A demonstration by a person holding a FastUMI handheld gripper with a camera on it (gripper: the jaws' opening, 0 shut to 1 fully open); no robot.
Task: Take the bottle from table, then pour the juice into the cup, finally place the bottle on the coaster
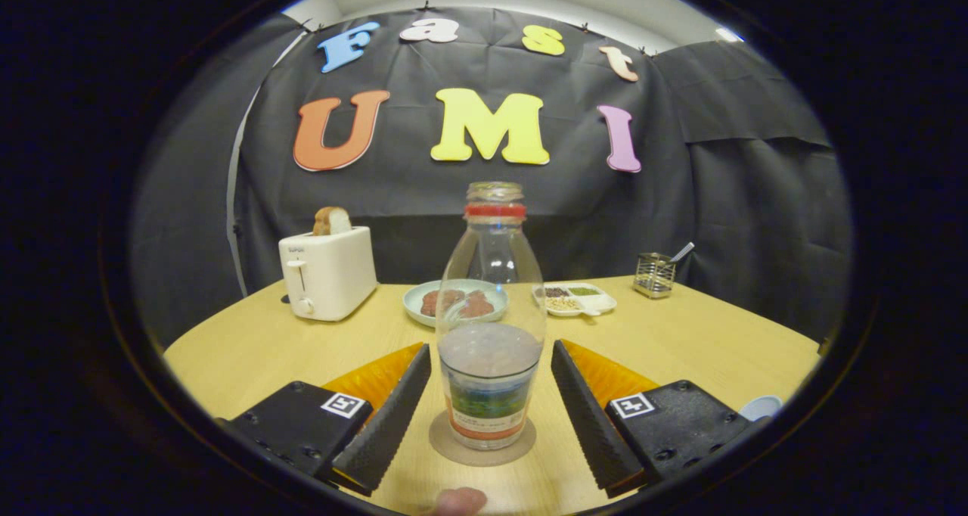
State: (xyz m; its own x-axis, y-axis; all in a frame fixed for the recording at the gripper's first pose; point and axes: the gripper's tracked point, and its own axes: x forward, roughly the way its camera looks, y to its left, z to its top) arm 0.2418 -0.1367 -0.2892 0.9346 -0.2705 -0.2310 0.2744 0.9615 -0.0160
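A clear glass bottle [491, 327] with a red ring at its open neck stands upright on a round brownish coaster [482, 443] on the wooden table [681, 342]. It has a label low down and a little liquid in its lower part. My gripper [490, 376] is open, and its two fingers [393, 410] flank the bottle with a gap on each side, touching nothing. A pale blue cup rim [760, 406] peeks out just right of the right finger's base.
Beyond the bottle lie a plate of brown food [454, 302] and a white divided dish [578, 299]. A white toaster [327, 272] with bread stands far left, a wire holder [655, 274] far right. A fingertip [461, 501] shows between the finger bases.
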